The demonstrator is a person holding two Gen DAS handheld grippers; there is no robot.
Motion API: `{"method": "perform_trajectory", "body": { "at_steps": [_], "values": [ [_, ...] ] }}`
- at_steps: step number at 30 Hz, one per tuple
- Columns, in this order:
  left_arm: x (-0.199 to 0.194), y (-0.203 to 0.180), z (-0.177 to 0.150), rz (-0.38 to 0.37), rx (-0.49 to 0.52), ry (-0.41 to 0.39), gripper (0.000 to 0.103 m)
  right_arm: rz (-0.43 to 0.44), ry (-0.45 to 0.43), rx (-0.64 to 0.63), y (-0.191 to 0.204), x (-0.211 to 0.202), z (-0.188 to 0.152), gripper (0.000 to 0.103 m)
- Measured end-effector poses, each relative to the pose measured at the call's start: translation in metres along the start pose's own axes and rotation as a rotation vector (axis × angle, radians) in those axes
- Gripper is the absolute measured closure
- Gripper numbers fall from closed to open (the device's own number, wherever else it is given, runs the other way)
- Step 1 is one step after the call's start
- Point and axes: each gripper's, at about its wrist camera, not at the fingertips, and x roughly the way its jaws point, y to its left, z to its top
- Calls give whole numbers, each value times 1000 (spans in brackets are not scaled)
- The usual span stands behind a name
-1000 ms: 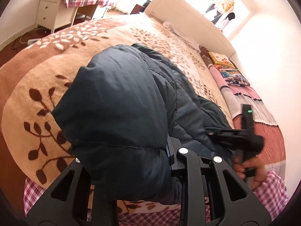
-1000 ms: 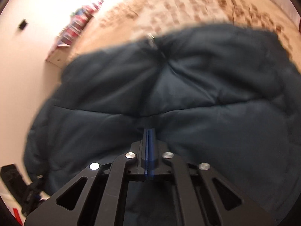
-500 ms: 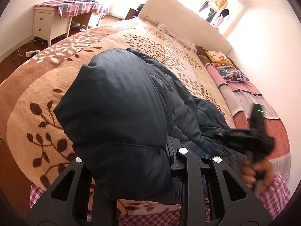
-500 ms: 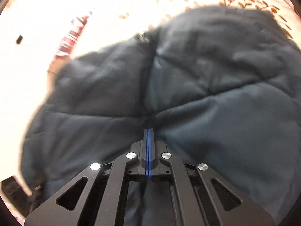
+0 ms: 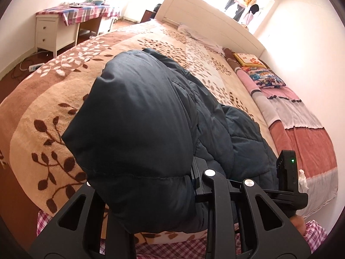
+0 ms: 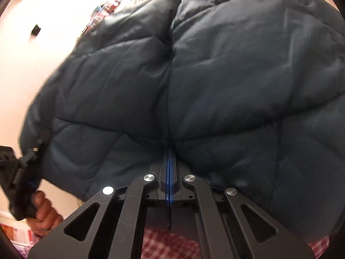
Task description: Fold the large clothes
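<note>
A dark navy quilted puffer jacket (image 5: 140, 116) lies bunched on the bed and fills the right wrist view (image 6: 215, 75). My left gripper (image 5: 192, 177) is shut on the jacket's near edge, which billows over its left finger. My right gripper (image 6: 169, 159) is shut on a seam of the jacket, blue pads pressed together. The right gripper and its hand show at the lower right of the left wrist view (image 5: 289, 183). The left gripper shows at the left of the right wrist view (image 6: 23, 172).
The bed has a brown leaf-patterned blanket (image 5: 54, 108), a striped pink blanket (image 5: 301, 129) and cushions (image 5: 258, 71) on the right, and a white headboard (image 5: 215, 28). A white desk with a checked cloth (image 5: 58, 26) stands far left. A checked sheet (image 5: 172, 250) hangs at the near edge.
Both grippers have pulled the held jacket edge up and toward the near bed edge. The right gripper has moved nearer the left one. The jacket fills more of the right view.
</note>
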Motion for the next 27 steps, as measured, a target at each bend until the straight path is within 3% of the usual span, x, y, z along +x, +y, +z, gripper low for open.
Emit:
{"method": "perform_trajectory", "body": {
  "at_steps": [6, 8, 14, 19, 27],
  "values": [
    [1, 5, 1, 22, -23, 13, 78, 29, -8, 27, -5, -4, -4, 103],
    [1, 10, 2, 14, -42, 19, 78, 29, -17, 39, -18, -25, -11, 103],
    [3, 13, 2, 7, -60, 21, 78, 102, -47, -15, -8, -65, -37, 101],
    [3, 11, 0, -1, -50, 27, 78, 93, 37, 23, -18, -39, -48, 101],
    [2, 6, -3, -14, -37, 26, 78, 0, 61, 9, -20, -11, -34, 103]
  ]
}}
